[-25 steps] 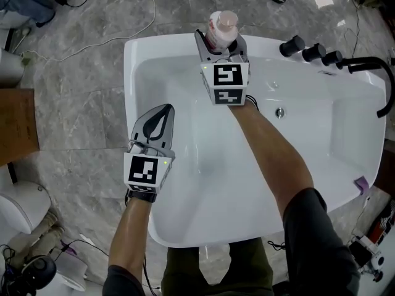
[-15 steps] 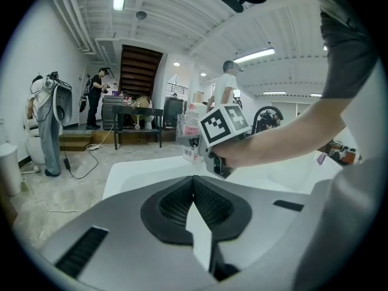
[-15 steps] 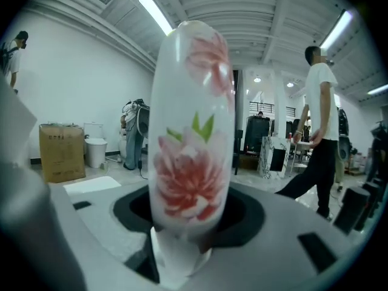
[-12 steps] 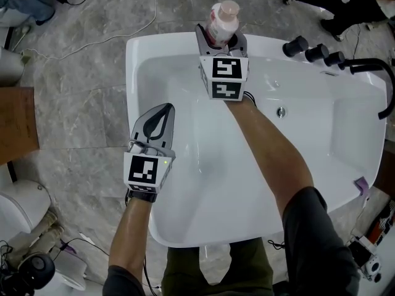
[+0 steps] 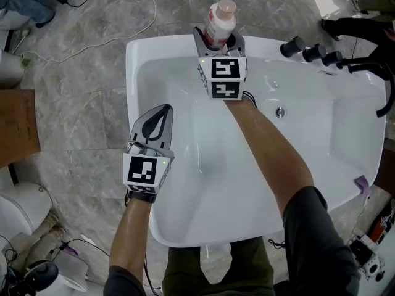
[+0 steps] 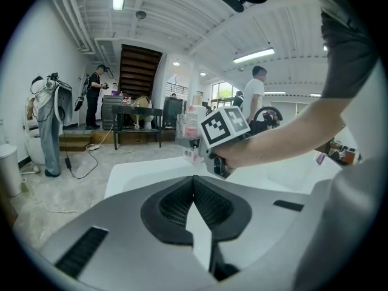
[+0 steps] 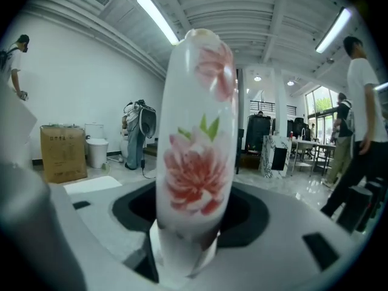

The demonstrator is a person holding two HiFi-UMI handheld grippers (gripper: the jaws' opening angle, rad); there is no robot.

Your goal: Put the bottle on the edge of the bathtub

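Bottle at far tub rim, right tongs letting go.
Near: left gripper [image 5: 157, 119] clenched, jaws together on nothing, hovering over the left rim of the white bathtub [image 5: 133, 66], pointed away from the person. Mid: right forearm reaches across the basin, past the drain [image 5: 280, 111]. Far: right gripper [image 5: 217, 45] sits at the far rim with the bottle [image 5: 220, 18] upright between its jaws; jaws are opening, and in the right gripper view the pads look close against the bottle's lower sides. Bottle is white with a pink flower print and a pinkish cap, its base on the rim. Black taps [image 5: 311, 51] stand on the same rim, well apart to the right.
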